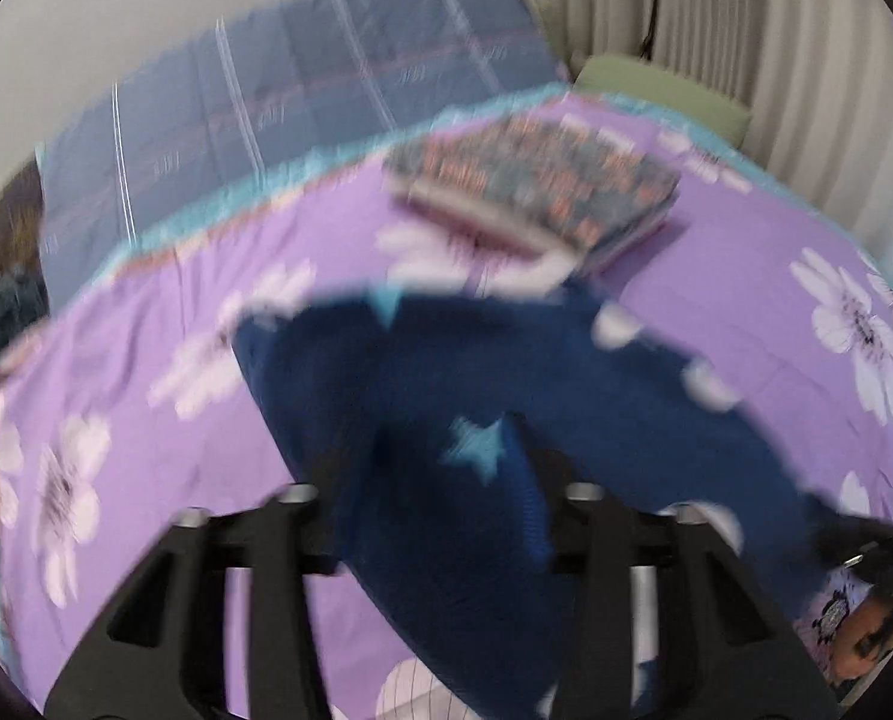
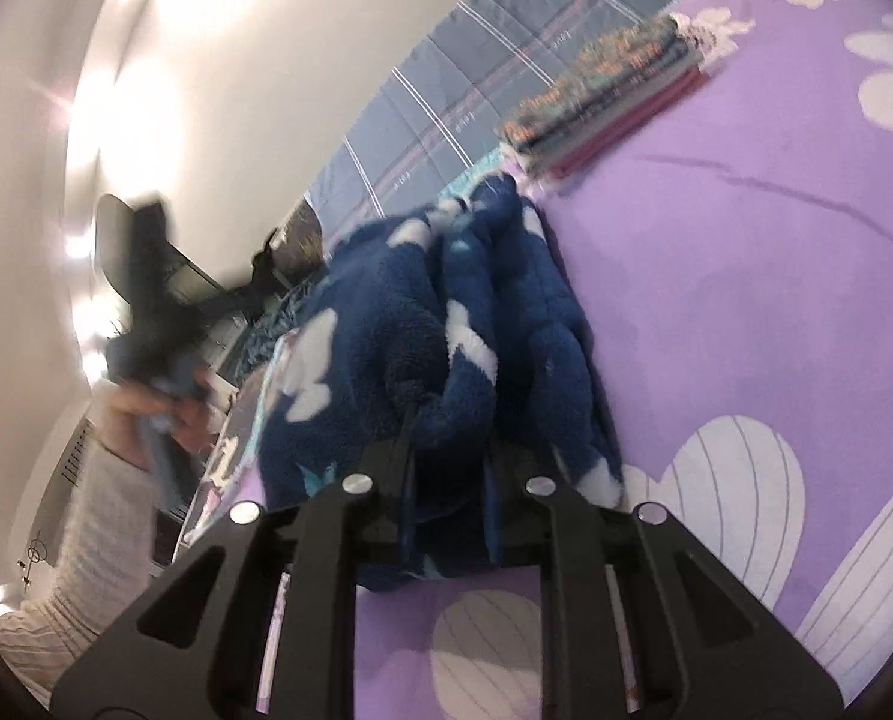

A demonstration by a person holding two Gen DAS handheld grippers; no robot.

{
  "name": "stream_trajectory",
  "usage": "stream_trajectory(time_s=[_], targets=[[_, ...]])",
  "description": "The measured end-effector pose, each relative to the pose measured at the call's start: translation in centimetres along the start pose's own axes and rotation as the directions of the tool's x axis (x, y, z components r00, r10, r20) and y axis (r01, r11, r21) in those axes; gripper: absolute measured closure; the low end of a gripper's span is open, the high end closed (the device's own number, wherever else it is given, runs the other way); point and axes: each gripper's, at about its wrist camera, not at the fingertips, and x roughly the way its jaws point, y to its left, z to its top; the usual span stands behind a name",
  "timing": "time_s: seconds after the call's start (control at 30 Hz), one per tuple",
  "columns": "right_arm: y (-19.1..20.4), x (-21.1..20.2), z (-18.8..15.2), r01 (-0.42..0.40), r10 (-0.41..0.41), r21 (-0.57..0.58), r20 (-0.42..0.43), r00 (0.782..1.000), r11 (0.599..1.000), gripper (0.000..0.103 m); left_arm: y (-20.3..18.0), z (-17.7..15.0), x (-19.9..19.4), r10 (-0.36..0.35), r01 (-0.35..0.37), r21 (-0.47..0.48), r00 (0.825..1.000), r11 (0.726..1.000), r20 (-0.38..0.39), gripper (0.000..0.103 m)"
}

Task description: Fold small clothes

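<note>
A dark blue fleece garment (image 1: 446,396) with white and light blue stars hangs between both grippers above the purple flowered bedspread (image 1: 146,300). My left gripper (image 1: 440,480) is shut on the garment, which drapes over its fingers. My right gripper (image 2: 446,444) is shut on a bunched part of the same garment (image 2: 446,312). The left view is blurred. The other gripper and the hand that holds it (image 2: 146,324) show at the left of the right wrist view.
A stack of folded patterned clothes (image 1: 530,186) lies further back on the bed; it also shows in the right wrist view (image 2: 602,90). A blue-grey striped quilt (image 1: 302,96) lies behind, a green pillow (image 1: 662,84) and curtains at the back right.
</note>
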Motion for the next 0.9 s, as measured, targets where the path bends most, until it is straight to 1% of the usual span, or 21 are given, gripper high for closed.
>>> stream_trajectory(time_s=[0.03,0.1,0.13,0.17,0.2,0.23,0.27,0.3,0.37,0.43,0.5,0.57,0.6,0.63,0.67,0.7,0.73,0.8,0.83,0.87,0.9], targets=[[0.2,-0.5,0.1,0.002,-0.002,-0.003,0.016,1.0,1.0,0.087,0.0,-0.1,0.5,-0.018,0.018,-0.014,1.0,1.0,0.01,0.067],[0.3,-0.7,0.3,0.044,-0.044,-0.016,0.022,0.999,0.999,0.087,-1.2,0.0,1.6,-0.053,0.054,-0.017,0.998,0.998,0.031,0.069],[0.0,-0.6,0.3,0.074,-0.073,-0.028,0.012,0.997,0.997,0.087,-2.3,0.0,2.4,-0.053,0.053,-0.002,0.998,0.999,0.024,0.069],[-0.6,-0.2,0.2,0.111,-0.111,-0.031,-0.008,0.994,0.993,0.086,-4.0,-0.1,3.9,-0.029,0.029,0.049,1.0,0.998,-0.001,0.069],[-1.4,-0.1,0.1,0.149,-0.149,-0.013,-0.03,0.988,0.989,0.081,-5.4,-0.1,4.9,0.005,-0.004,0.099,1.0,0.995,-0.007,0.069],[-2.2,-0.3,-0.1,0.182,-0.182,0.014,-0.038,0.983,0.983,0.071,-6.6,-0.2,5.7,0.04,-0.039,0.147,0.999,0.988,-0.006,0.069],[-2.7,-0.8,0.0,0.202,-0.201,0.033,-0.032,0.979,0.979,0.065,-7.4,-0.1,6.3,0.064,-0.063,0.177,0.998,0.982,-0.004,0.07],[-2.8,-1.4,0.2,0.212,-0.211,0.037,-0.018,0.977,0.977,0.062,-7.3,0.0,6.4,0.061,-0.059,0.17,0.998,0.984,-0.008,0.07],[-1.8,-3.0,0.9,0.236,-0.235,-0.006,0.041,0.971,0.972,0.063,-6.8,0.1,6.5,0.042,-0.038,0.148,0.999,0.988,-0.02,0.07],[0.5,-3.7,1.9,0.223,-0.216,-0.088,0.084,0.973,0.971,0.069,-6.2,-0.1,6.4,0.027,-0.024,0.135,0.999,0.991,-0.02,0.07],[2.9,-3.3,2.6,0.16,-0.147,-0.175,0.088,0.985,0.971,0.074,-6.1,-0.3,6.4,0.031,-0.028,0.131,0.999,0.991,-0.017,0.07],[5.7,-1.9,2.7,0.09,-0.076,-0.285,0.059,0.995,0.954,0.075,-6.5,-0.3,6.4,0.053,-0.05,0.142,0.999,0.989,-0.013,0.07],[6.5,-0.7,2.7,0.089,-0.08,-0.327,0.04,0.996,0.941,0.076,-6.7,-0.4,6.3,0.06,-0.058,0.145,0.998,0.988,-0.01,0.07],[6.8,1.1,2.5,0.149,-0.152,-0.358,0.019,0.988,0.922,0.078,-6.8,-0.5,6.3,0.068,-0.067,0.149,0.998,0.987,-0.005,0.07],[5.9,3.1,2.3,0.244,-0.262,-0.356,-0.003,0.965,0.902,0.078,-6.8,-0.6,6.2,0.07,-0.07,0.146,0.998,0.987,0.002,0.07],[4.7,4.4,2.0,0.308,-0.334,-0.345,-0.018,0.942,0.886,0.082,-6.7,-0.7,6.1,0.07,-0.071,0.138,0.998,0.988,0.009,0.068],[2.9,5.9,1.6,0.325,-0.357,-0.327,-0.041,0.933,0.887,0.083,-6.5,-0.8,5.9,0.068,-0.07,0.121,0.997,0.99,0.019,0.068],[1.2,6.5,1.2,0.291,-0.321,-0.314,-0.047,0.946,0.904,0.083,-6.2,-1.4,5.2,0.087,-0.092,0.067,0.993,0.994,0.079,0.067],[1.3,6.4,1.4,0.293,-0.325,-0.31,-0.053,0.944,0.904,0.083,-6.4,-1.9,4.4,0.118,-0.127,0.065,0.985,0.99,0.125,0.066],[1.7,6.4,1.5,0.301,-0.336,-0.314,-0.06,0.94,0.9,0.083,-6.7,-2.3,3.7,0.14,-0.152,0.07,0.978,0.986,0.155,0.061],[1.8,6.7,1.3,0.311,-0.347,-0.328,-0.055,0.936,0.892,0.083,-6.9,-3.2,2.2,0.162,-0.18,0.074,0.965,0.981,0.206,0.054]])
